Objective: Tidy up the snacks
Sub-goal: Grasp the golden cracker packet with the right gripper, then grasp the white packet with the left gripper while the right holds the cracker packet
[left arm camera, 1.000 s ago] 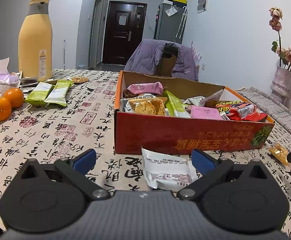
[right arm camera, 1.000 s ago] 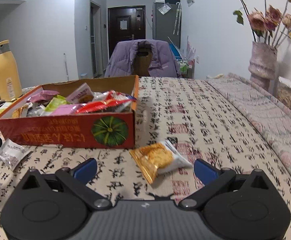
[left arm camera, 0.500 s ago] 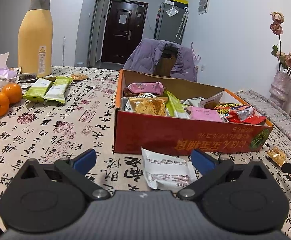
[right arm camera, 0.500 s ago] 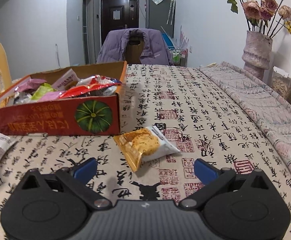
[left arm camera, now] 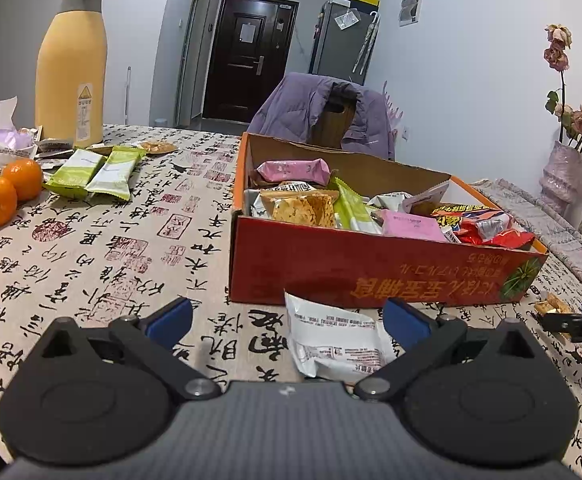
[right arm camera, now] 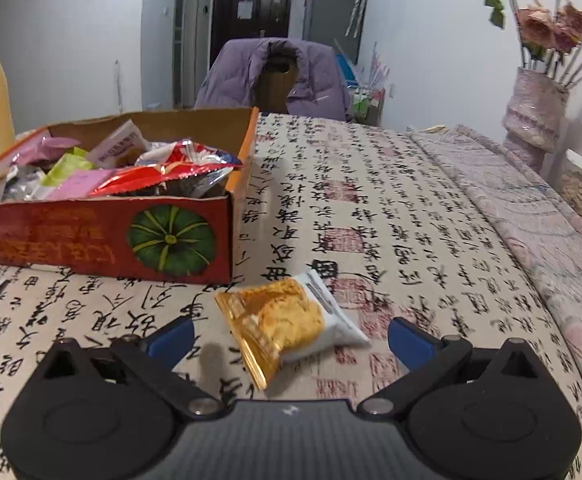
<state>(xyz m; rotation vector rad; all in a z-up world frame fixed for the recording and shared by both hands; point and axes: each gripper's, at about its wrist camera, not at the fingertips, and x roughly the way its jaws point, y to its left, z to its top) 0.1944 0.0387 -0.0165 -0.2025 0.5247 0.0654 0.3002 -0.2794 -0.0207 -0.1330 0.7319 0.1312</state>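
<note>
A red cardboard box (left arm camera: pixel 371 272) full of snack packets stands on the table; it also shows in the right wrist view (right arm camera: pixel 91 236). My left gripper (left arm camera: pixel 287 320) is open, with a white snack packet (left arm camera: pixel 331 340) lying on the table between its fingers, just in front of the box. My right gripper (right arm camera: pixel 291 338) is open, with a gold and white cookie packet (right arm camera: pixel 287 320) lying between its fingers, near the box's right corner. The right gripper's tip shows at the right edge of the left wrist view (left arm camera: pixel 579 322).
Two green packets (left arm camera: pixel 95 172), oranges (left arm camera: pixel 5 192), a yellow thermos (left arm camera: pixel 71 68) and a plastic bag lie at the far left. A vase of dried roses (right arm camera: pixel 535 116) stands at the right. A chair with a purple jacket (left arm camera: pixel 323 116) is behind the table.
Both grippers have moved forward and lower toward their packets. The cookie packet now lies between the right fingers. Both stay open.
</note>
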